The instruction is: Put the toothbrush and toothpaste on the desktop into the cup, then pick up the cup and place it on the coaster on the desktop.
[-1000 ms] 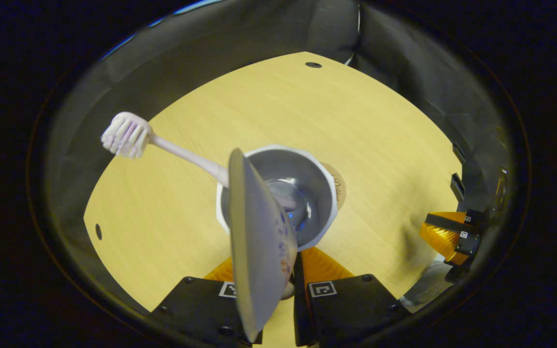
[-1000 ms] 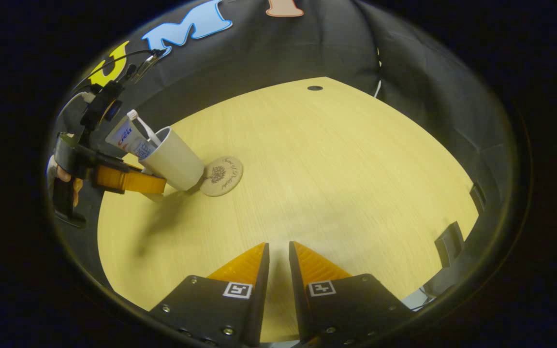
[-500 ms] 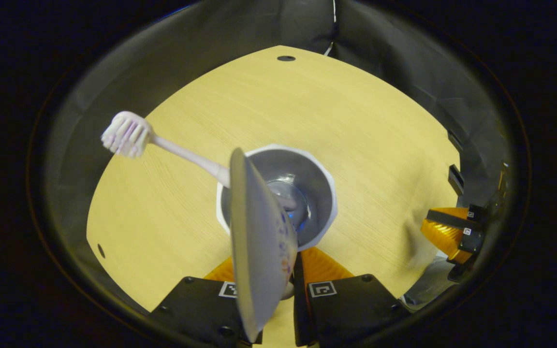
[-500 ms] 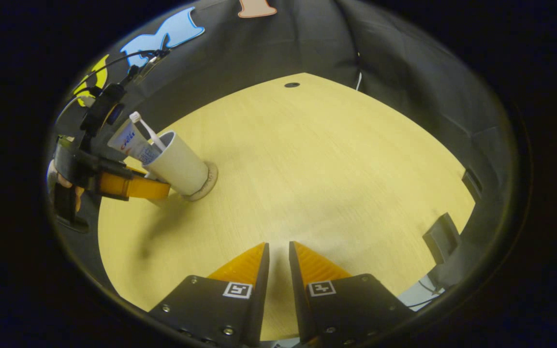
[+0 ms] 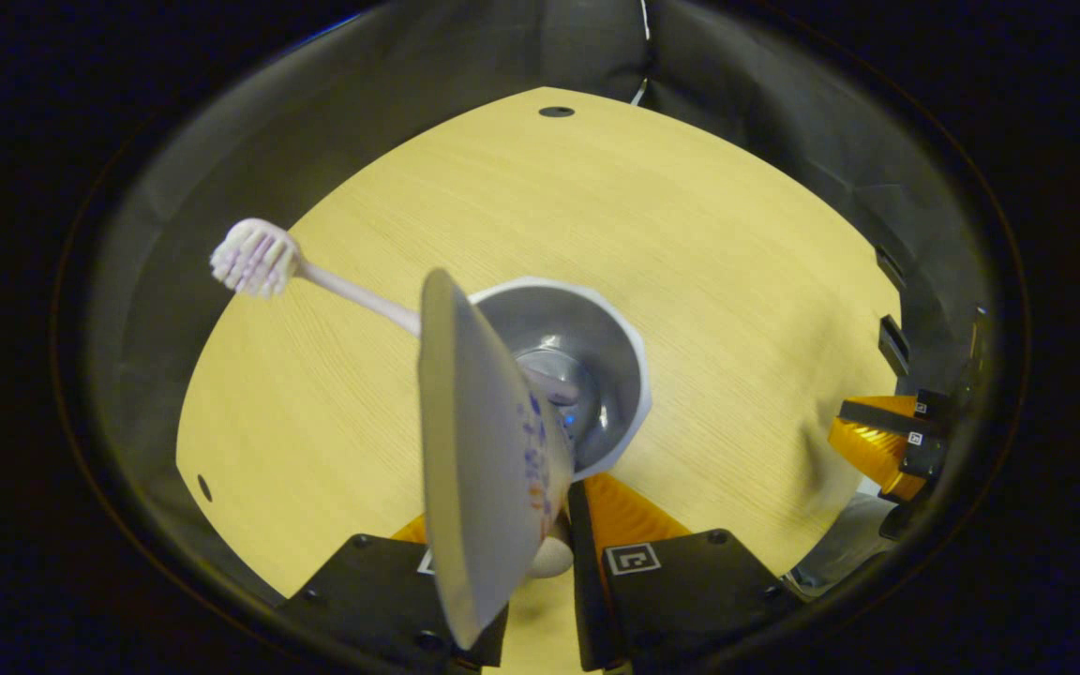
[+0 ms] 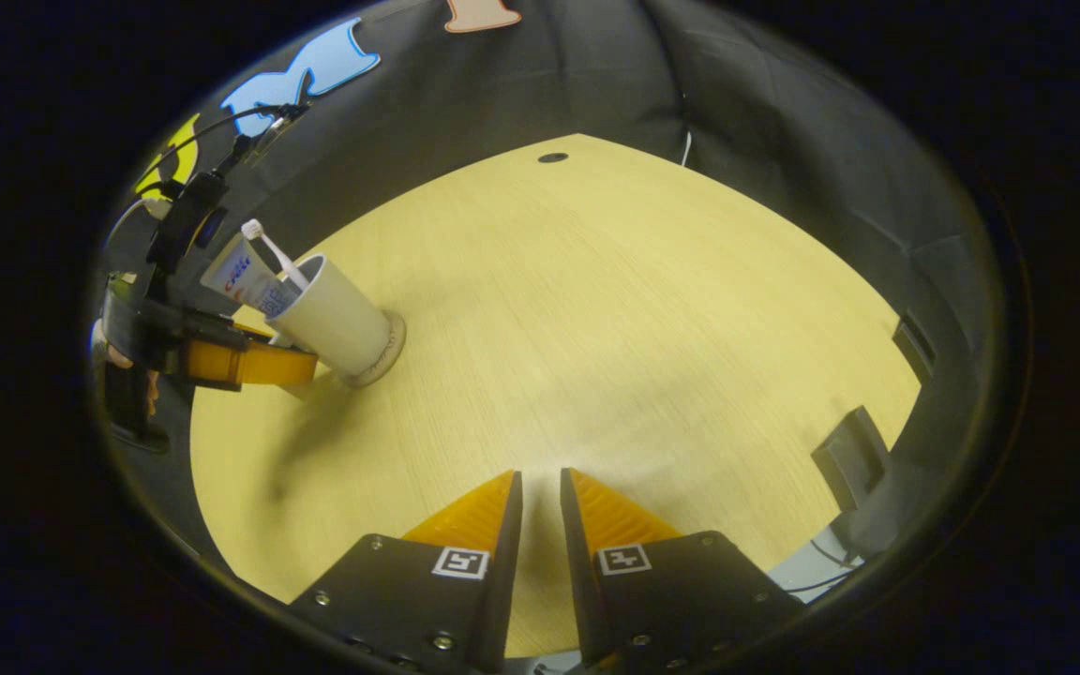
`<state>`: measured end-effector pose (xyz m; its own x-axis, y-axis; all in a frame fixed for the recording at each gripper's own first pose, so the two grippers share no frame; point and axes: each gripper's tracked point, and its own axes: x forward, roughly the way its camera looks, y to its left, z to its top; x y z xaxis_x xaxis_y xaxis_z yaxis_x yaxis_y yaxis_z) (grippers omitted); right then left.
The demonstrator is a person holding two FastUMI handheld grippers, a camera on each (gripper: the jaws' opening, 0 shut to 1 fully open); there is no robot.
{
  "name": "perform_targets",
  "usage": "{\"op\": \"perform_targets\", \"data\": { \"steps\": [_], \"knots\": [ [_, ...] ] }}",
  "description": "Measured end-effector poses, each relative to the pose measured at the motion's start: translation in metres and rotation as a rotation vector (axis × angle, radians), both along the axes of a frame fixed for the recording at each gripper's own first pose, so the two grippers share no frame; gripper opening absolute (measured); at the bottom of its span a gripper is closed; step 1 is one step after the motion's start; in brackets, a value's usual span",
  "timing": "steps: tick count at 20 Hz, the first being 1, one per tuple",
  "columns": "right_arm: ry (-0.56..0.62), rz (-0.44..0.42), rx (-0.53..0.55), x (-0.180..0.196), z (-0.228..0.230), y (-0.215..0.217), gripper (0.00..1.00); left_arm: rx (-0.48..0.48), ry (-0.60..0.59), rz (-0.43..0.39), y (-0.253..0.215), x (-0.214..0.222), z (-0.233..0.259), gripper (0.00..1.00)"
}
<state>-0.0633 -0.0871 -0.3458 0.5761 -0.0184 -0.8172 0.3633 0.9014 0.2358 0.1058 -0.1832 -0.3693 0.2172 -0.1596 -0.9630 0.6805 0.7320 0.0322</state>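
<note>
A white cup [image 5: 601, 323] stands on the round coaster [image 6: 392, 342] at the table's left side in the right gripper view. A pale toothbrush [image 5: 254, 258] leans out of the cup with its head up. The toothpaste tube [image 5: 479, 450] stands in it too, its flat end close to the left gripper view's camera. My left gripper [image 5: 554, 511] holds the cup's lower wall from the side, and it also shows in the right gripper view [image 6: 259, 361]. My right gripper [image 6: 540, 483] hovers shut and holds nothing, well away from the cup [image 6: 334, 319].
The wooden table [image 6: 643, 328] has a small dark hole [image 6: 552, 157] near its far edge. Dark brackets [image 6: 845, 455] sit along its right edge. A hand [image 6: 113, 361] holds the left gripper's handle. My right gripper [image 5: 877, 450] shows at the right in the left gripper view.
The cup has been carried onto the coaster and now covers most of it. The toothpaste has shifted slightly in the cup. The left fingers stand a touch wider. The right gripper has barely moved.
</note>
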Motion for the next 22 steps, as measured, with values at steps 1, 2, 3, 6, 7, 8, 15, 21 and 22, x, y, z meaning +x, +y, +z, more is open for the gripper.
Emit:
{"op": "perform_targets", "data": {
  "steps": [1,2,3,6,7,8,15,21,22],
  "knots": [
    [-0.004,0.003,-0.001,0.002,0.002,0.000,0.28,-0.004,-0.007,0.002,0.002,0.004,0.002,0.36],
    [-0.008,0.005,-0.001,0.004,0.004,0.001,0.26,-0.007,-0.013,0.008,0.004,0.001,0.003,0.36],
    [-0.011,0.008,-0.002,0.004,0.005,0.001,0.26,-0.015,-0.019,0.017,0.005,0.000,0.006,0.36],
    [-0.027,0.031,-0.010,0.011,0.012,0.004,0.28,-0.039,-0.026,0.045,0.015,-0.013,0.011,0.36],
    [-0.031,0.043,-0.013,0.013,0.014,0.008,0.30,-0.046,-0.027,0.052,0.019,-0.022,0.014,0.36],
    [-0.036,0.059,-0.016,0.017,0.016,0.012,0.28,-0.053,-0.030,0.060,0.024,-0.030,0.016,0.35],
    [-0.085,0.215,-0.040,0.036,0.038,0.063,0.28,-0.146,-0.232,0.221,0.068,-0.044,0.060,0.35],
    [-0.353,0.289,-0.189,0.083,0.142,0.088,0.26,-0.306,-0.570,0.491,0.115,-0.041,0.155,0.36],
    [-0.423,0.300,-0.235,0.088,0.167,0.093,0.28,-0.322,-0.627,0.521,0.122,-0.043,0.168,0.34]
  ]
}}
